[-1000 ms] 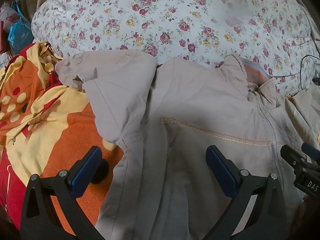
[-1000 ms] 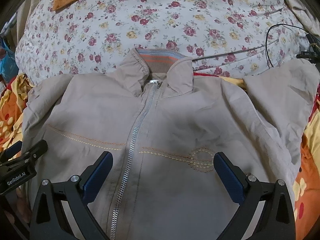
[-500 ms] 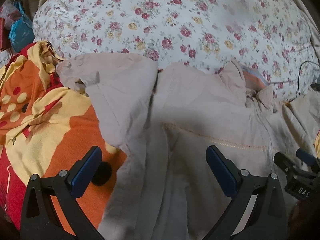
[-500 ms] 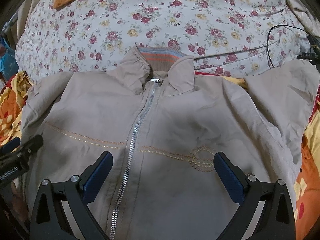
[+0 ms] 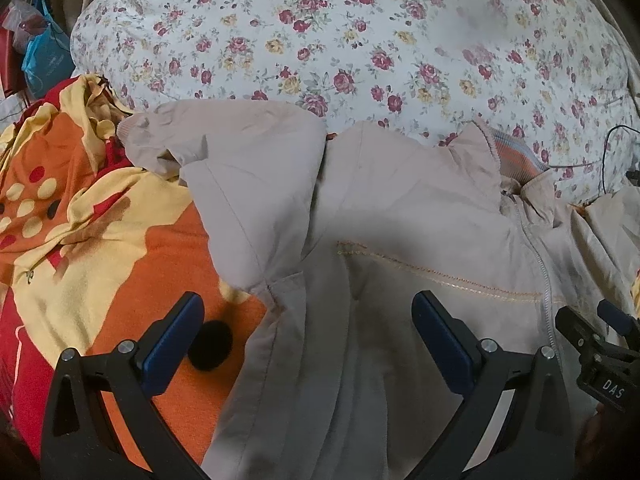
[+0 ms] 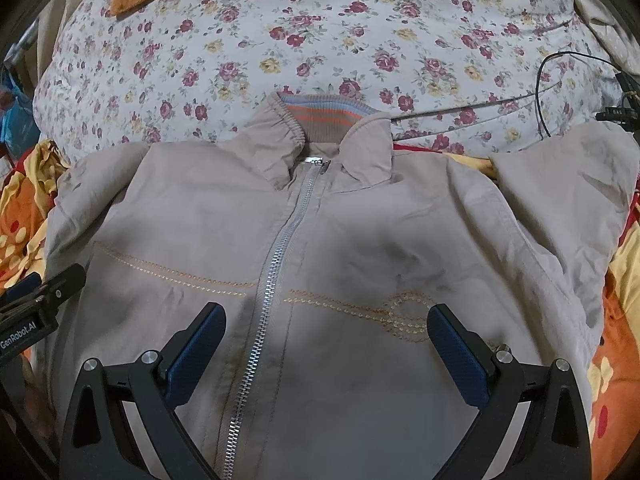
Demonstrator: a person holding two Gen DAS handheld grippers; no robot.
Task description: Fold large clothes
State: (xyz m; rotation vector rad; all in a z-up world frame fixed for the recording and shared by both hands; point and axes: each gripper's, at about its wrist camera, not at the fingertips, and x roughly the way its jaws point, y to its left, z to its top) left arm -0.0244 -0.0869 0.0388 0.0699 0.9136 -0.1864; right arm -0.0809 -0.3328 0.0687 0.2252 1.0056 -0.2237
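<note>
The beige jacket lies face up and zipped on the bed, collar at the far side against the floral quilt, with an orange and yellow blanket under it. I judge it light, soft and a bit slick, a thin woven shell that will drape and slide rather than hold a crease, with the zipper as its one stiff line. The left sleeve is bent up and bunched at the cuff; the right sleeve spreads outward. I would pinch at seams, cuffs or the shoulder, where layers bunch. My left gripper and right gripper both hover over the chest, jaws spread wide, holding nothing.
</note>
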